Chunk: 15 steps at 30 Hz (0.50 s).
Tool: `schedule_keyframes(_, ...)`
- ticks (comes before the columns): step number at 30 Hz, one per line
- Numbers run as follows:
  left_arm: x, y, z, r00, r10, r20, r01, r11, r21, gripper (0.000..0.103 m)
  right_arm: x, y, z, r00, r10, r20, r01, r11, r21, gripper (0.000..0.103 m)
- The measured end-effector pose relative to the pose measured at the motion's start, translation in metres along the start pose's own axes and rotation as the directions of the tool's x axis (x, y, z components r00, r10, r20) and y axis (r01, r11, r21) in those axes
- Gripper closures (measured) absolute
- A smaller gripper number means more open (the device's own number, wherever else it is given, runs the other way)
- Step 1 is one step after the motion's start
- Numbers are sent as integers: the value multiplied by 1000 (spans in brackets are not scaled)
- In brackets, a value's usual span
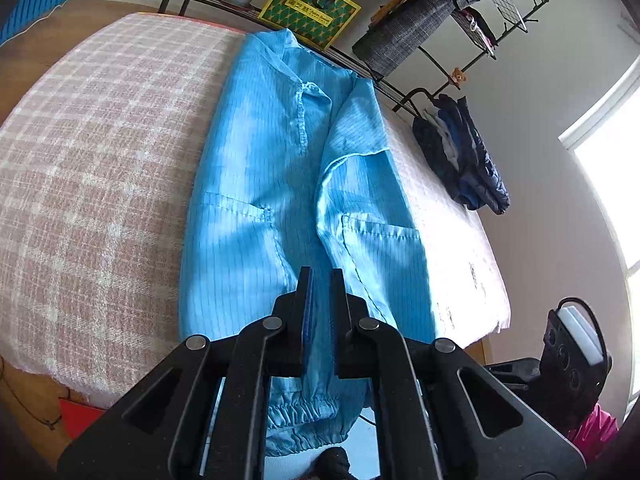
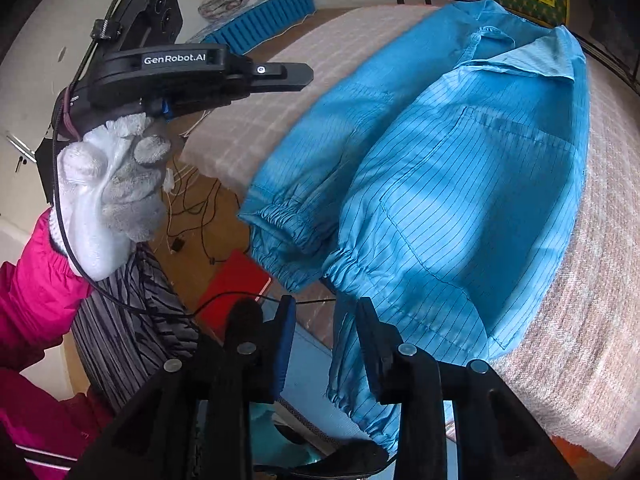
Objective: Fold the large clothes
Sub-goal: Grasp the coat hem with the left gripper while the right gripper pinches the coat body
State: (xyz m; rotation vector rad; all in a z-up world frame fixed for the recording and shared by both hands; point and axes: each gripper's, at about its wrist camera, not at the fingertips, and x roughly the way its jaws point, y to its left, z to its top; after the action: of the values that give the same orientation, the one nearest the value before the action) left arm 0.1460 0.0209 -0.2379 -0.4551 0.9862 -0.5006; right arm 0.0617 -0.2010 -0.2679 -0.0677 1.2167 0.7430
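We see the blue jacket (image 1: pixel 280 184) lying on the checked bed (image 1: pixel 100 184), sleeves folded in, cuffs hanging over the near edge. Our left hand-held gripper (image 1: pixel 320 280) is closed on nothing. Our right hand-held gripper (image 2: pixel 326 312) stands partly open, empty, at the cuffs.

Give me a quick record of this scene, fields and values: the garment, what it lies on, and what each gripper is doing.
garment: blue jacket with elastic cuffs, both sleeves laid over the front
surface: pink checked blanket
hem: hangs over the near edge
left gripper: fingers shut, nothing visibly held, above the jacket's lower part
right gripper: fingers apart, nothing between them, near a sleeve cuff
left hand: white glove, holding the left gripper
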Motion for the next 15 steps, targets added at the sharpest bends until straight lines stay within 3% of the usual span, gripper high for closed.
schedule_keyframes(4, 13, -28, -10, 999, -31, -38, 33, 998, 61, 99, -44, -20, 4, 996, 17, 91, -20, 999, 38, 60)
schedule_keyframes(10, 47, -69, -30, 989, -74, -130, 92, 986, 138, 99, -83, -76, 32, 972, -104, 213, 75, 988, 138, 61)
schedule_keyframes(15, 81, -80, -53, 974, -11, -225, 59, 976, 207, 99, -74, -135, 75, 958, -161, 238, 111, 971, 211, 61)
